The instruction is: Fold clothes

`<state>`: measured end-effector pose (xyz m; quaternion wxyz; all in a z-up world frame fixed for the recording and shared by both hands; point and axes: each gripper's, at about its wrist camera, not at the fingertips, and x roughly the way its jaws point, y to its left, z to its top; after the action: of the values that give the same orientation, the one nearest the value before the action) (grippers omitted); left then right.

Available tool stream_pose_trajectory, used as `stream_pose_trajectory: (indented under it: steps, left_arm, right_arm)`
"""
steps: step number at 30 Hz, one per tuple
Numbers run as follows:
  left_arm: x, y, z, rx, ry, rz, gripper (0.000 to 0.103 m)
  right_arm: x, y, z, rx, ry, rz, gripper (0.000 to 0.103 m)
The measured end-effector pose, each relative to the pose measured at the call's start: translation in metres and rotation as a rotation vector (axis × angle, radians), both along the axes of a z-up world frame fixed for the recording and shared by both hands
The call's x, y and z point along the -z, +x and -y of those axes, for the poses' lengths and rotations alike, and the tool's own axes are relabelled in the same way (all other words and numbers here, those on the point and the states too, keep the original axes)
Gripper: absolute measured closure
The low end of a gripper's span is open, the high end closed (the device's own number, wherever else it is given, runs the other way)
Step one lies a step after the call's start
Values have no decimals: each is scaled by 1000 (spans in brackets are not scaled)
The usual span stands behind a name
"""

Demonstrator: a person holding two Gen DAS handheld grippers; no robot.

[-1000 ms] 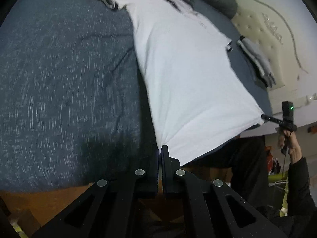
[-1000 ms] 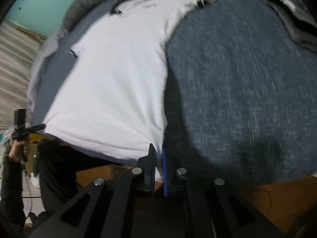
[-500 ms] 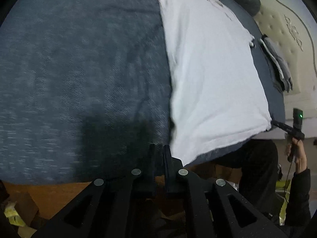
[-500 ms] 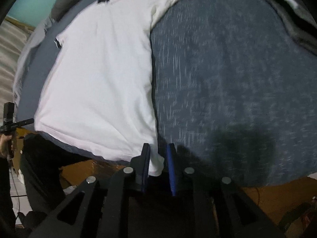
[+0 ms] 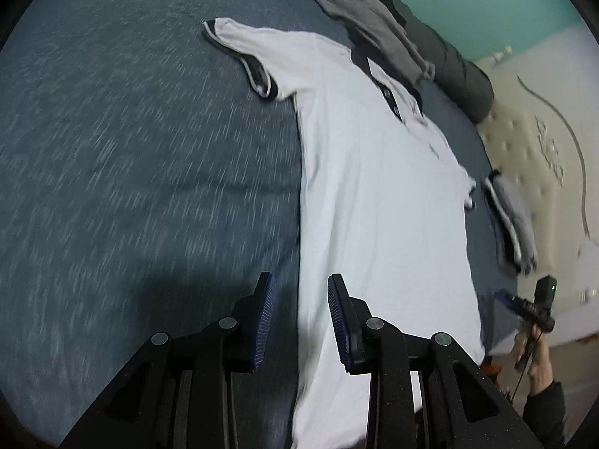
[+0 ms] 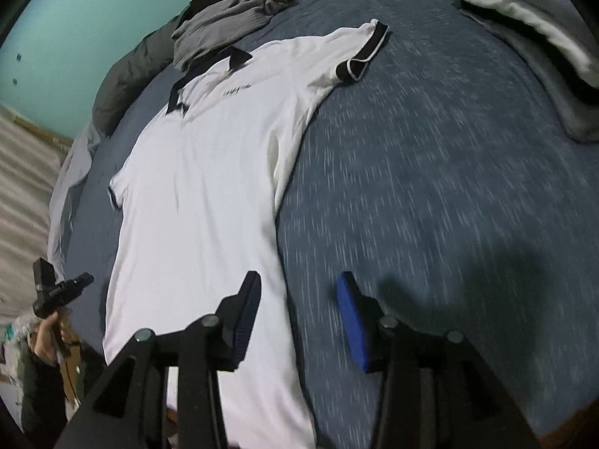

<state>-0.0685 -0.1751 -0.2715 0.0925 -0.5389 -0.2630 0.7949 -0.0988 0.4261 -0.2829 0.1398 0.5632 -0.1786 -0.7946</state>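
Note:
A white polo shirt point(image 5: 374, 194) with black collar and sleeve cuffs lies spread flat, front up, on the blue bed point(image 5: 131, 168). Its hem hangs over the near edge. My left gripper point(image 5: 299, 299) is open above the shirt's left hem side, nothing between its fingers. In the right wrist view the same white polo shirt point(image 6: 209, 187) stretches away, and my right gripper point(image 6: 299, 299) is open over its right edge near the hem, holding nothing. Each view shows the other gripper, a hand on it, at its far side.
A grey garment point(image 6: 224, 26) and a dark rolled duvet point(image 5: 460, 75) lie past the collar. A folded grey piece point(image 5: 513, 217) sits by the headboard. A grey and white blanket point(image 6: 531, 26) lies at the right. The blue bed point(image 6: 430, 187) spreads wide beside the shirt.
Both grippers were shut on the shirt's hem corners, pulling it taut. Both have opened and let go, and the shirt now lies flat on the bed.

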Motion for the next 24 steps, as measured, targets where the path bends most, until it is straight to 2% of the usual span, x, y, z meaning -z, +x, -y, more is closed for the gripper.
stream_pose_trajectory:
  steps: [4, 11, 15, 20, 21, 23, 24]
  left_arm:
    - [12, -38, -3, -11, -13, -9, 71]
    - [36, -94, -10, -22, 9, -14, 71]
    - [44, -123, -10, -42, 17, -30, 71]
    - [55, -146, -9, -42, -11, -33, 73]
    - [58, -148, -10, -38, -13, -28, 76]
    - [61, -152, -9, -34, -15, -29, 98]
    - [61, -153, -8, -35, -18, -32, 100]
  right_arm:
    - [14, -39, 6, 15, -2, 15, 60]
    - [37, -96, 9, 74, -45, 21, 60]
    - [43, -114, 12, 77, -64, 10, 60]
    - [48, -122, 12, 73, -72, 3, 60]
    - [49, -122, 11, 72, -72, 3, 60]
    - [51, -124, 10, 72, -75, 2, 60]
    - [52, -125, 8, 75, -79, 2, 60]
